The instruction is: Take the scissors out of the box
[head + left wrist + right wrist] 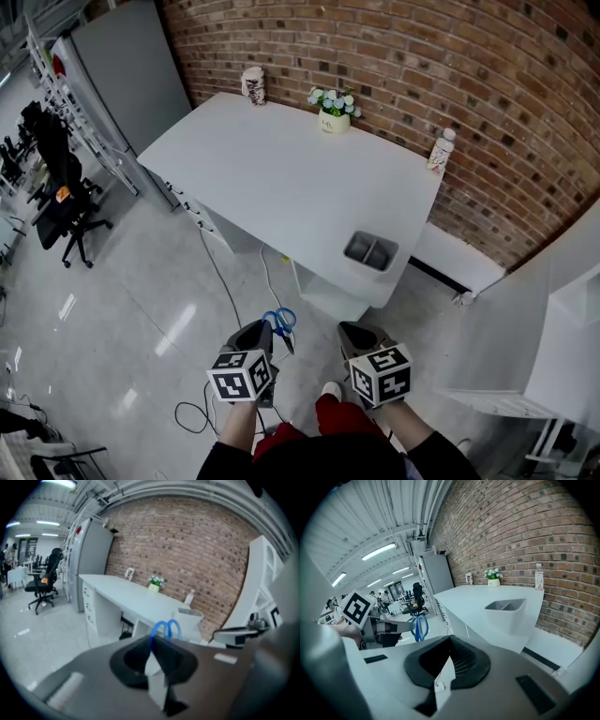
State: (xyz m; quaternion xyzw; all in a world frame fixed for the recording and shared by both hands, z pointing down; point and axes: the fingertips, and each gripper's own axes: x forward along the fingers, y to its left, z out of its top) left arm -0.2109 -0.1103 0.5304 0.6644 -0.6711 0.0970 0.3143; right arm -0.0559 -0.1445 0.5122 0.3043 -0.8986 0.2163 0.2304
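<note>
Head view looks down on a person standing back from a white table (281, 178) set against a brick wall (422, 66), with both grippers held out over the grey floor (141, 300). Clamped in the left gripper (262, 335) is a pair of scissors (279, 322): its jaws are closed on them, and the blue handle loops stick out past the tips toward the table. The scissors are out of the box (371, 251), a grey two-compartment box that stands near the front corner of the table, well apart from them. The right gripper (356, 330) hangs beside the left one, its jaws together with nothing between them. Left gripper view shows the same grip, the blue loops rising just above the pinched jaw tips, with the box on the table edge behind. Right gripper view shows its own jaws meeting at a point, and off to its left the other gripper with the scissors. On the far side of the table stand a small pot of flowers (335, 108), a cup (253, 84) and a bottle (441, 150). A black office chair (61, 187) stands on the floor at the left.
</note>
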